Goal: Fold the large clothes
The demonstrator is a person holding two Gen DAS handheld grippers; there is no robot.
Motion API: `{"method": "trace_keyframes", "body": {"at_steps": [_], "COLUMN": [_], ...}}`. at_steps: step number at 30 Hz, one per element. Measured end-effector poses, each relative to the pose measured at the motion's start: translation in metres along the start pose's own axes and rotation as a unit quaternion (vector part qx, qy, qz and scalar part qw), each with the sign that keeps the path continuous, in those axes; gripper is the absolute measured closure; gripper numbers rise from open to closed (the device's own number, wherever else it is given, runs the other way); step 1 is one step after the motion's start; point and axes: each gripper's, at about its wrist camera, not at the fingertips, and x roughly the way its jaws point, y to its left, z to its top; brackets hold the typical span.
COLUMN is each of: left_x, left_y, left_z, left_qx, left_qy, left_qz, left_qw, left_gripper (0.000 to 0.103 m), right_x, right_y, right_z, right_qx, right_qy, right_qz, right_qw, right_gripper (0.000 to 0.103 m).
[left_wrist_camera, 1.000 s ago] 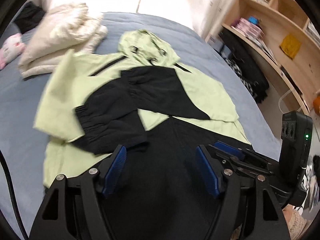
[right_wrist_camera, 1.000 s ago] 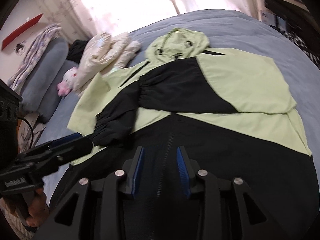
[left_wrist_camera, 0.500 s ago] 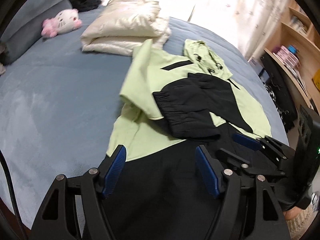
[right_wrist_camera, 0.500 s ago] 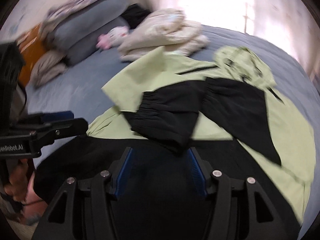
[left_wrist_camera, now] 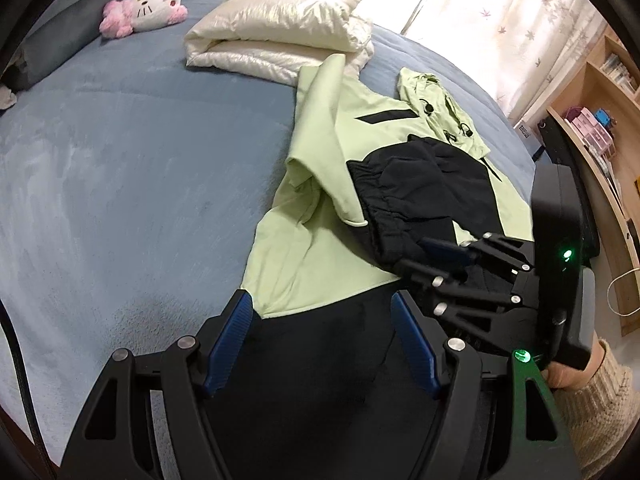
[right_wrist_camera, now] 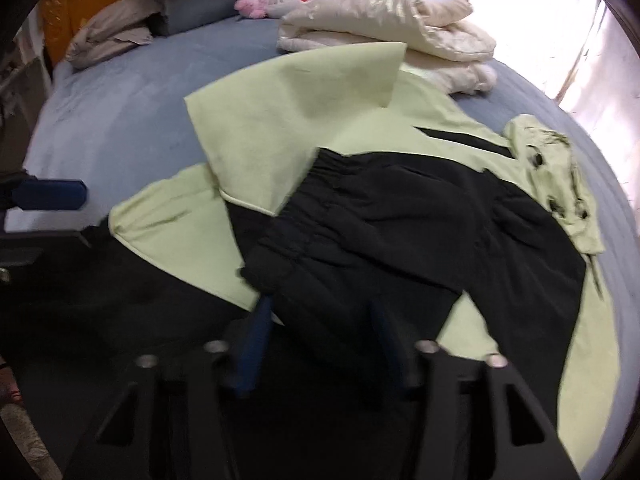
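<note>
Left gripper (left_wrist_camera: 320, 336): black frame, blue ribbed pads (left_wrist_camera: 228, 338), silver screws; right gripper (left_wrist_camera: 436, 258): same, green lights; cream knit sleeve (left_wrist_camera: 600, 404).

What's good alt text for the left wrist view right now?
A green and black hooded jacket lies on a blue bed, sleeves folded across its front. The open left gripper hovers over its black hem, the right gripper beside it. Behind lie a folded cream jacket and a plush toy.

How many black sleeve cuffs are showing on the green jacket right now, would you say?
1: a gathered black cuff on the sleeve folded across the green jacket; the other cuff may be hidden.
</note>
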Motion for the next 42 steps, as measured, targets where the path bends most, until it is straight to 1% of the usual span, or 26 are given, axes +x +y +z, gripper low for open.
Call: {"method": "trace_keyframes", "body": {"at_steps": [1,2,4,7,8,10,12,14,15,17,19,21,22,23,24,26,28,29,30,32,33,35,37,40,41,42], "left_x": [0.001,0.0,-0.001,-0.003,-0.004,-0.006,-0.007,-0.007,-0.006,-0.004,-0.001,0.001,0.001,0.002,0.003,0.005,0.01,0.015,0.021,0.038,0.052,0.073,0.095,0.118,0.123,0.13], "left_y": [0.001,0.001,0.001,0.0,-0.001,-0.003,-0.006,-0.011,-0.012,-0.016,-0.02,-0.025,-0.028,-0.03,-0.033,-0.036,-0.038,-0.038,-0.038,-0.035,-0.032,-0.027,-0.021,-0.013,-0.012,-0.011], "left_z": [0.0,0.001,0.002,0.003,0.003,0.004,0.003,0.002,0.002,0.001,0.001,0.003,0.005,0.008,0.014,0.024,0.041,0.049,0.06,0.079,0.091,0.105,0.119,0.131,0.134,0.136], "left_qx": [-0.001,-0.002,-0.003,-0.001,0.0,0.003,0.006,0.013,0.015,0.02,0.025,0.032,0.039,0.045,0.056,0.067,0.074,0.077,0.079,0.078,0.072,0.061,0.047,0.032,0.028,0.024], "left_qy": [0.0,-0.001,-0.003,-0.009,-0.01,-0.013,-0.015,-0.014,-0.014,-0.01,-0.005,-0.001,0.0,0.001,0.001,0.003,0.008,0.012,0.016,0.025,0.038,0.056,0.067,0.074,0.078,0.084], "left_qz": [0.001,0.001,0.0,0.0,0.0,-0.001,-0.004,-0.005,-0.005,-0.006,-0.006,-0.004,-0.002,0.0,0.003,0.004,0.003,0.001,0.001,0.007,0.013,0.01,0.008,0.008,0.006,0.005], "left_qw": [1.0,1.0,1.0,1.0,0.9999,0.9999,0.9999,0.9998,0.9998,0.9997,0.9996,0.9995,0.9992,0.999,0.9984,0.9977,0.9973,0.997,0.9968,0.9966,0.9966,0.9965,0.9966,0.9967,0.9965,0.9961], "left_gripper": [0.033,0.033,0.033,0.033,0.033,0.033,0.033,0.033,0.033,0.033,0.033,0.033,0.033,0.033,0.033,0.033,0.033,0.033,0.033,0.033,0.033,0.033,0.033,0.033,0.033,0.033], "right_x": [-0.001,-0.002,-0.01,-0.043,-0.06,-0.094,-0.129,-0.147,-0.152,-0.148,-0.129,-0.107,-0.102,-0.099,-0.099,-0.105,-0.11,-0.11,-0.106,-0.093,-0.085,-0.069,-0.054,-0.034,-0.033,-0.034], "right_y": [0.0,-0.001,-0.004,-0.018,-0.026,-0.048,-0.08,-0.106,-0.119,-0.143,-0.164,-0.18,-0.185,-0.189,-0.195,-0.204,-0.214,-0.222,-0.232,-0.249,-0.256,-0.27,-0.279,-0.283,-0.281,-0.278], "right_z": [0.001,0.002,0.005,0.011,0.011,0.007,-0.009,-0.028,-0.04,-0.073,-0.109,-0.142,-0.154,-0.164,-0.172,-0.178,-0.176,-0.173,-0.17,-0.162,-0.159,-0.156,-0.156,-0.151,-0.149,-0.146], "right_qx": [0.003,0.005,0.013,0.047,0.065,0.109,0.176,0.225,0.249,0.305,0.365,0.411,0.427,0.44,0.453,0.467,0.477,0.481,0.483,0.485,0.487,0.498,0.502,0.499,0.492,0.481], "right_qy": [-0.001,-0.002,-0.014,-0.066,-0.094,-0.143,-0.19,-0.214,-0.218,-0.195,-0.135,-0.072,-0.053,-0.044,-0.047,-0.066,-0.085,-0.091,-0.09,-0.081,-0.078,-0.073,-0.069,-0.057,-0.061,-0.064], "right_qz": [0.001,0.001,0.002,0.004,0.001,-0.004,-0.011,-0.023,-0.03,-0.043,-0.057,-0.04,-0.027,-0.016,-0.002,0.011,0.023,0.027,0.028,0.022,0.026,0.039,0.038,0.022,0.016,0.011], "right_qw": [1.0,1.0,1.0,0.997,0.993,0.984,0.966,0.95,0.943,0.931,0.92,0.908,0.902,0.897,0.89,0.882,0.874,0.872,0.871,0.87,0.869,0.863,0.861,0.865,0.868,0.875], "right_gripper": [0.088,0.089,0.095,0.096,0.096,0.096,0.096,0.096,0.096,0.096,0.092,0.089,0.084,0.081,0.076,0.069,0.053,0.048,0.04,0.039,0.039,0.039,0.039,0.039,0.039,0.043]}}
